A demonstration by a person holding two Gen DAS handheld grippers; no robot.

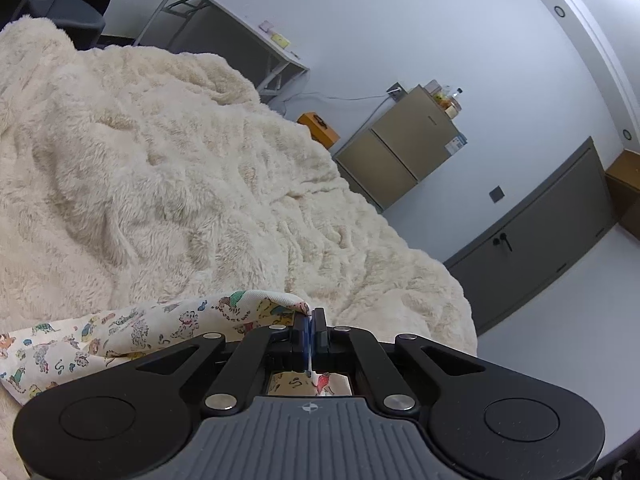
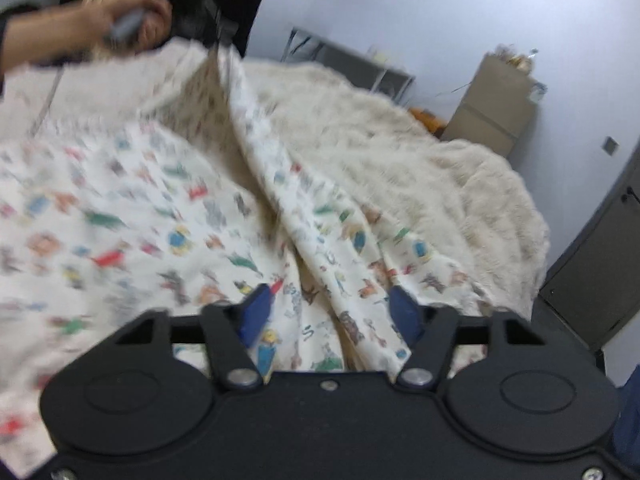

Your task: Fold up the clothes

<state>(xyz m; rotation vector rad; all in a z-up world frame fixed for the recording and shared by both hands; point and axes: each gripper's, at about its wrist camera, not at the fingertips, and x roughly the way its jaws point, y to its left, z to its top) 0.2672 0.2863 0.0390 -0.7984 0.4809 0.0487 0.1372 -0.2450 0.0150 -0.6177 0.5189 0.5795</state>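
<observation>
A white garment printed with small coloured animals (image 2: 120, 216) lies on a cream fluffy blanket (image 1: 160, 152). My left gripper (image 1: 308, 316) is shut on a fold of the garment's edge (image 1: 256, 304) and holds it just above the blanket. In the right wrist view the lifted part rises as a ridge (image 2: 256, 128) toward the person's hand (image 2: 100, 28) at the upper left. My right gripper (image 2: 330, 304) is open, its blue pads (image 2: 256, 312) either side of a hanging fold of the garment (image 2: 352, 264). That view is blurred.
The blanket (image 2: 440, 168) covers the whole bed. Beyond it stand a grey desk (image 1: 240, 28), a tan fridge (image 1: 404, 148) with bottles on top, an orange box (image 1: 320, 128) and a dark grey cabinet (image 1: 552, 232) against the white wall.
</observation>
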